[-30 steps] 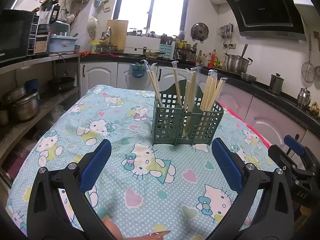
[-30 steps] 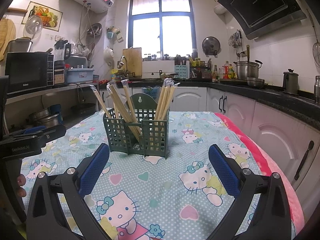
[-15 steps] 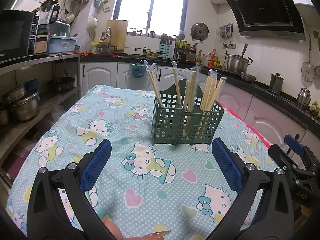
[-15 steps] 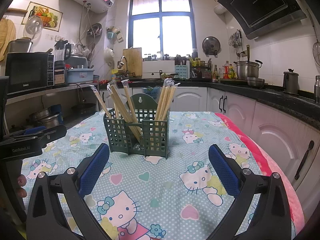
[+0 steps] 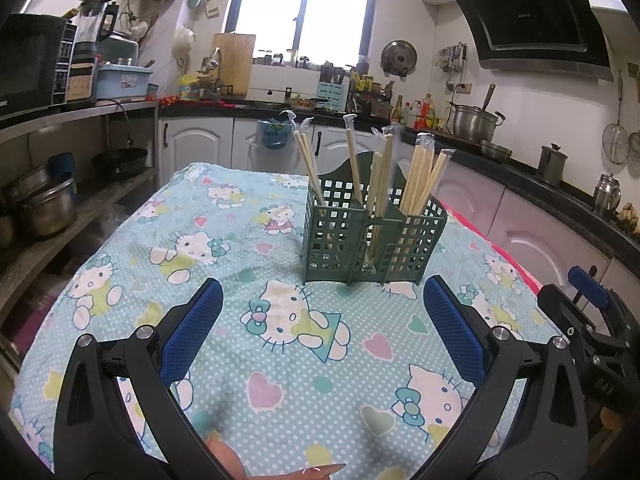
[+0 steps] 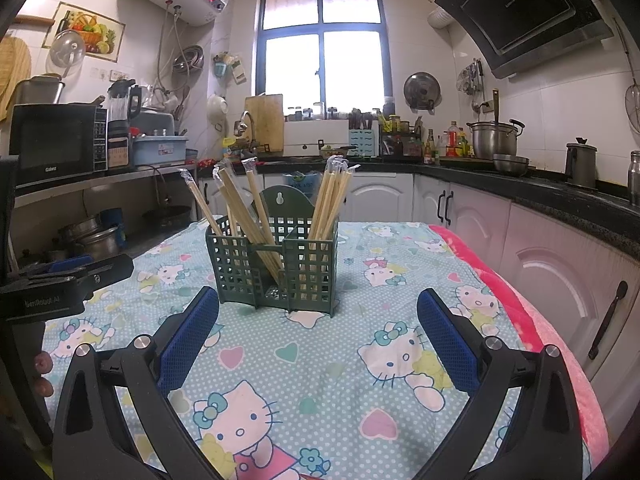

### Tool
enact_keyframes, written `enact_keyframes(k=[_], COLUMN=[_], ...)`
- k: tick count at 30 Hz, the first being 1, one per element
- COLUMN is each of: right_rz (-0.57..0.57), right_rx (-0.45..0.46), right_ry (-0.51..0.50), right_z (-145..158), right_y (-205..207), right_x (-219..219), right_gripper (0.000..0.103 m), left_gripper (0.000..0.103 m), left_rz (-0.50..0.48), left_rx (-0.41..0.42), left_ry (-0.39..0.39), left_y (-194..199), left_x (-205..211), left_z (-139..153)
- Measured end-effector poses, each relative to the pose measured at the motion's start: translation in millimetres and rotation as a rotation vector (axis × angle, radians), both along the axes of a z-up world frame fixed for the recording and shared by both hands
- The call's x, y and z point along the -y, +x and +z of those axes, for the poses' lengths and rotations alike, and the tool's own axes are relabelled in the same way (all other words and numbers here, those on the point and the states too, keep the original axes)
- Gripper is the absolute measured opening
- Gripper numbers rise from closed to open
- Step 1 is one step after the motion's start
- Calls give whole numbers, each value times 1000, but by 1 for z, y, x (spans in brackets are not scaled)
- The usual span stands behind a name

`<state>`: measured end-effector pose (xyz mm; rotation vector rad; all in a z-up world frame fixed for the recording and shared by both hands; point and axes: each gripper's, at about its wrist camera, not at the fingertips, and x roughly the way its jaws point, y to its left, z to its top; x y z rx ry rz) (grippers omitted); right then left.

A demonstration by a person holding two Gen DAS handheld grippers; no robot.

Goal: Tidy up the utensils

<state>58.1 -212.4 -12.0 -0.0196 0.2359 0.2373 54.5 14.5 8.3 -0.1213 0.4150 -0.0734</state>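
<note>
dark green slotted plastic utensil caddy [image 5: 374,236] stands upright mid-worktop on the pale blue cartoon-cat patterned cloth [image 5: 280,320]. wrapped pale wooden chopsticks [image 5: 420,178] lean in its compartments, tips up. left gripper [image 5: 322,312] low over the cloth, jaws wide, nothing between the blue pads, caddy just ahead. right gripper [image 6: 318,312] likewise, jaws wide and empty, caddy [image 6: 276,264] just beyond its tips. each gripper shows at the edge of the other's view.
</note>
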Motion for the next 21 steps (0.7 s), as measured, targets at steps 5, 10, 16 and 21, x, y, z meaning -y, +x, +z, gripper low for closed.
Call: enact_keyframes(k=[5, 10, 16, 21], right_rz=[-17, -62, -145, -262], right_rx=[1, 7, -52, -314], right_ry=[-7, -21, -15, -34], right_z=[-1, 2, 1, -15], right_y=[1, 7, 34, 104], right_x=[1, 8, 33, 73], right_gripper=[97, 97, 97, 97], left_gripper=[93, 93, 93, 93], left_rz=[19, 88, 147, 258], left_rx=[-45, -103, -168, -326], left_ry=[-11, 8, 20, 40], left_y=[6, 17, 33, 76], left_x=[-2, -10, -36, -91], left_z=[-4, -8, -12, -27])
